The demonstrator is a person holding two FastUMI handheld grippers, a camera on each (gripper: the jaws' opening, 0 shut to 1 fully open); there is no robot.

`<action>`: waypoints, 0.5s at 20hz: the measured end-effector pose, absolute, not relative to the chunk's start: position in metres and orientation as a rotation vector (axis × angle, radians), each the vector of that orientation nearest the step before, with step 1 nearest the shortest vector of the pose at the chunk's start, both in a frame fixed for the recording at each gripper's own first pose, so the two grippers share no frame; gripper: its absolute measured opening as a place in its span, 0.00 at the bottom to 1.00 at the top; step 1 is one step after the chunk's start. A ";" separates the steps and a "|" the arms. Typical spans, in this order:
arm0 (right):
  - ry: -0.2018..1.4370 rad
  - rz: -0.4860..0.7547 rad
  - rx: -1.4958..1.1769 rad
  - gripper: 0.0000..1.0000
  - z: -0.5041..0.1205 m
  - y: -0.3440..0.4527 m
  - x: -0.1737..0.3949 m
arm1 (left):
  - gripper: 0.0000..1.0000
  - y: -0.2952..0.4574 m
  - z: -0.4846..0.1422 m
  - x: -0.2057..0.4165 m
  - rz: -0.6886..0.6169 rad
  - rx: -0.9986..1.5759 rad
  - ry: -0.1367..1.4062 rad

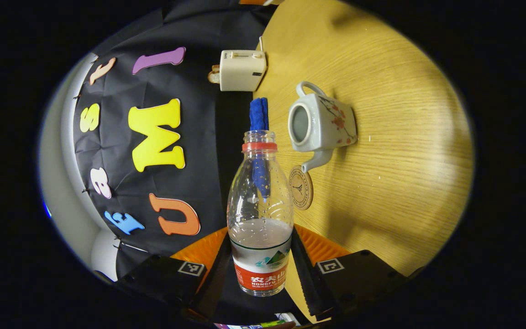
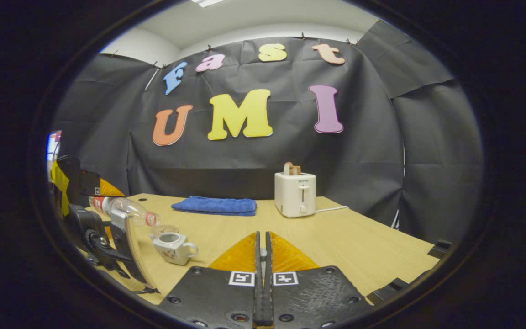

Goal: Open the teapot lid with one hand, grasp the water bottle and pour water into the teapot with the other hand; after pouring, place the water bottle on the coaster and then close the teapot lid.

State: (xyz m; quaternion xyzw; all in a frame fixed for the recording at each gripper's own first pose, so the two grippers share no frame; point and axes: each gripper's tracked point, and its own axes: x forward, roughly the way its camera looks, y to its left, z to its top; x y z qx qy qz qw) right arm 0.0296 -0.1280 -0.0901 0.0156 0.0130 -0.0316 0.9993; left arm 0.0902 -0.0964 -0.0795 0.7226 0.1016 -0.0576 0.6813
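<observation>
My left gripper (image 1: 260, 235) is shut on the lower body of a clear water bottle (image 1: 260, 205) with no cap and a red neck ring; it is part full. Beyond the bottle's mouth stands the white flowered teapot (image 1: 322, 123), its top open, and a round brown coaster (image 1: 301, 187) lies by its spout. In the right gripper view the bottle (image 2: 126, 208) is tilted, mouth above the teapot (image 2: 174, 246), held by the left gripper (image 2: 94, 233). My right gripper (image 2: 262, 237) is shut, a small pale piece, apparently the lid's knob, showing between its fingers; the rest is hidden.
A white toaster (image 2: 295, 194) holding a slice of bread stands at the back of the wooden table (image 2: 359, 242), its cord running right. A folded blue towel (image 2: 215, 205) lies to its left, behind the teapot. The black cloth wall closes the back and sides.
</observation>
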 end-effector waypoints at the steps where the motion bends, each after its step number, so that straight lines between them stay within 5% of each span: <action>1: 0.028 -0.066 0.030 0.00 -0.091 -0.129 0.030 | 0.74 -0.097 -0.078 0.094 -0.125 1.658 0.224; 10: 0.020 -0.070 0.051 0.00 -0.088 -0.138 0.030 | 0.75 -0.103 -0.064 0.096 -0.115 1.885 0.228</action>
